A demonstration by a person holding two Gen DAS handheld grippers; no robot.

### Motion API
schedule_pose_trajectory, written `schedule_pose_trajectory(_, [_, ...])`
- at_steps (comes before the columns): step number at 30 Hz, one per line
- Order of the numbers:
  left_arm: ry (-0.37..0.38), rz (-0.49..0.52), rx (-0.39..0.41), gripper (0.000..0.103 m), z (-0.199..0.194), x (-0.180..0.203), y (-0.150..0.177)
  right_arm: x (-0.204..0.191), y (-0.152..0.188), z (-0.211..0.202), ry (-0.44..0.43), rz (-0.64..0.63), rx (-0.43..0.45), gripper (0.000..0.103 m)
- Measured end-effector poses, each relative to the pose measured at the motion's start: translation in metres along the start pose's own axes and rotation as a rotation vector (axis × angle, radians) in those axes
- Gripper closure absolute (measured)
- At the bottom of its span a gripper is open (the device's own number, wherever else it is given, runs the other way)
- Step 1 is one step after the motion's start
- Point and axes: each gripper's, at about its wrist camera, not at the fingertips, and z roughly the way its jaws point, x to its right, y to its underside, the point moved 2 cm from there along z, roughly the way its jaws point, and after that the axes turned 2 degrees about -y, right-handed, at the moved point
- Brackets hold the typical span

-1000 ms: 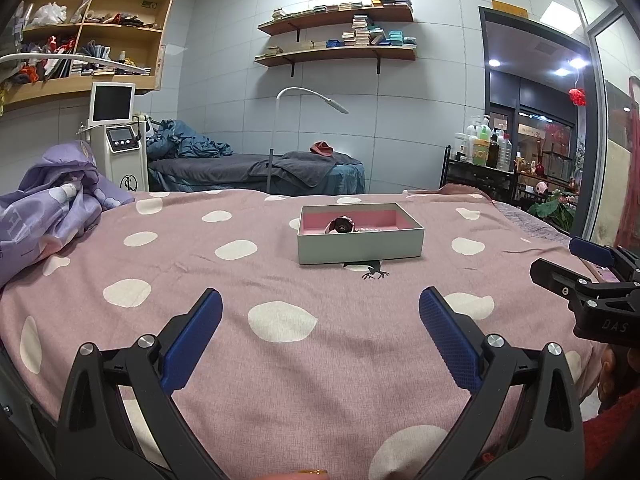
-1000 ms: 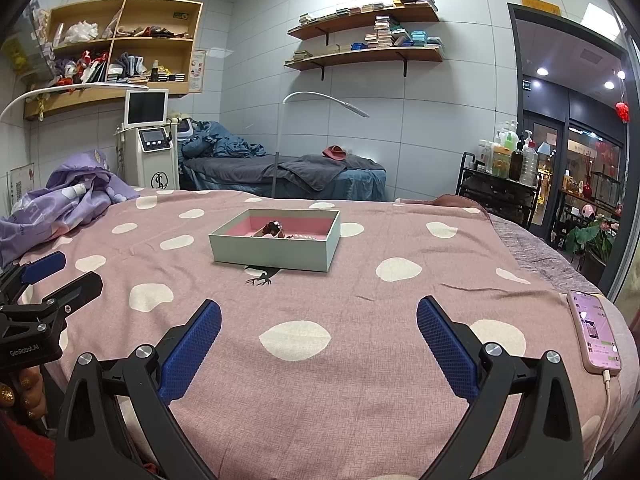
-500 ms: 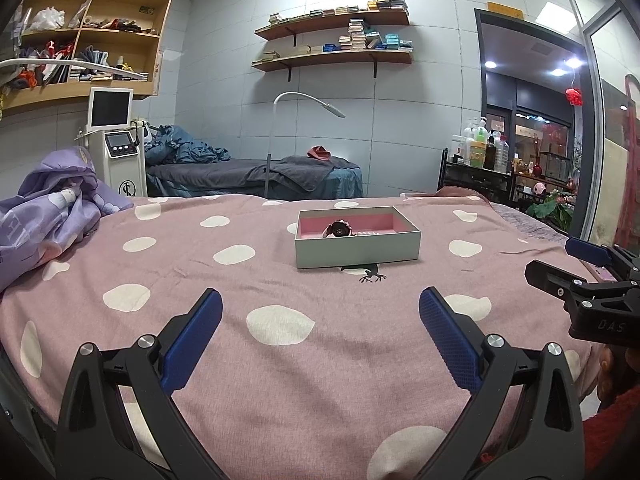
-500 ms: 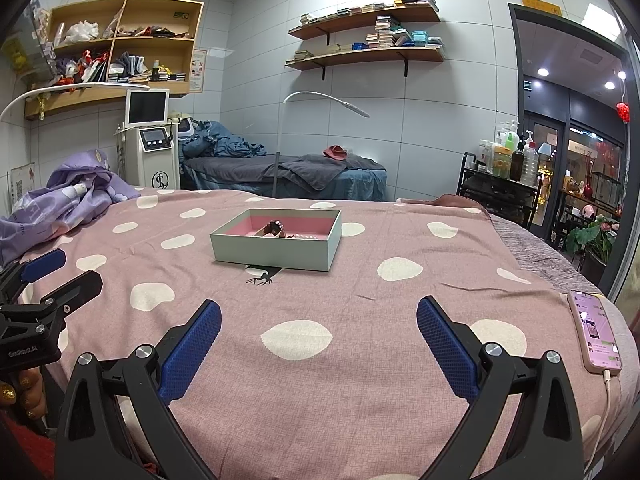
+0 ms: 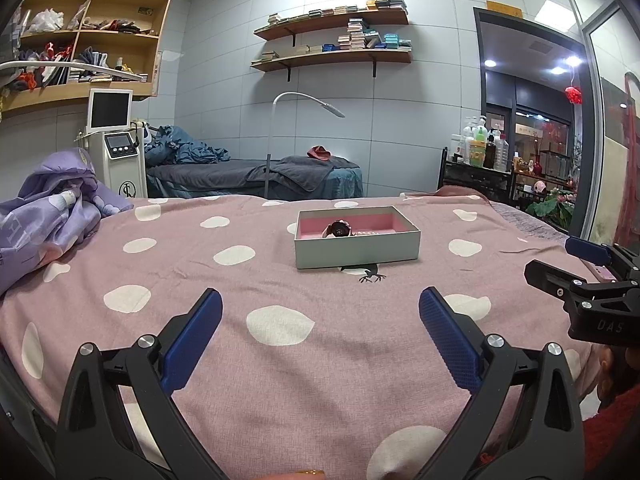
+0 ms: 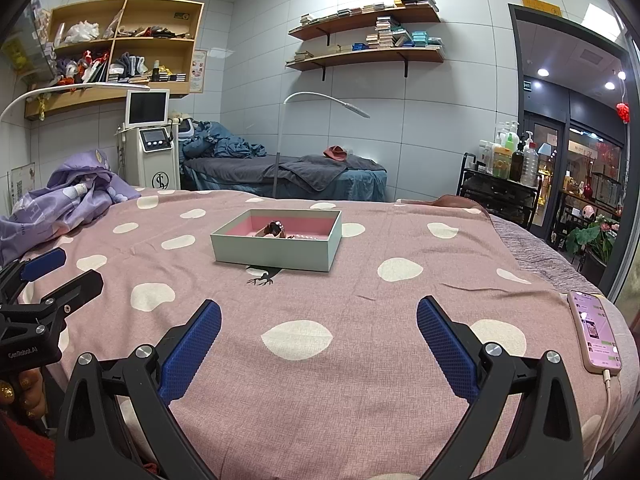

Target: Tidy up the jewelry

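A pale green box with a pink lining (image 5: 357, 249) (image 6: 276, 250) sits in the middle of the pink spotted bedspread. Inside it lie a dark round watch (image 5: 339, 229) (image 6: 275, 228) and a strand of small white beads (image 5: 370, 233) (image 6: 304, 237). My left gripper (image 5: 320, 322) hangs open over the near part of the bed, well short of the box, with nothing between its blue pads. My right gripper (image 6: 319, 322) is open too, also empty and short of the box. Each gripper shows at the edge of the other's view.
A pink phone (image 6: 594, 332) on a charging cable lies at the bed's right edge. A crumpled purple quilt (image 5: 48, 208) is heaped at the left. Behind the bed stand a white machine with a screen (image 5: 116, 148), a floor lamp (image 5: 276, 140) and a second bed.
The left wrist view has dipped slightly, so the box sits a little lower and nearer in it. The right gripper has hardly moved. Both stay open.
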Motion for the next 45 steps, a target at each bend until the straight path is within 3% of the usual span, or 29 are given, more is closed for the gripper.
schedule_pose_trajectory(45, [0.009,0.021,-0.034,0.006,0.011,0.008,0.000,-0.006,0.007,0.004,0.002,0.009,-0.017,0.007])
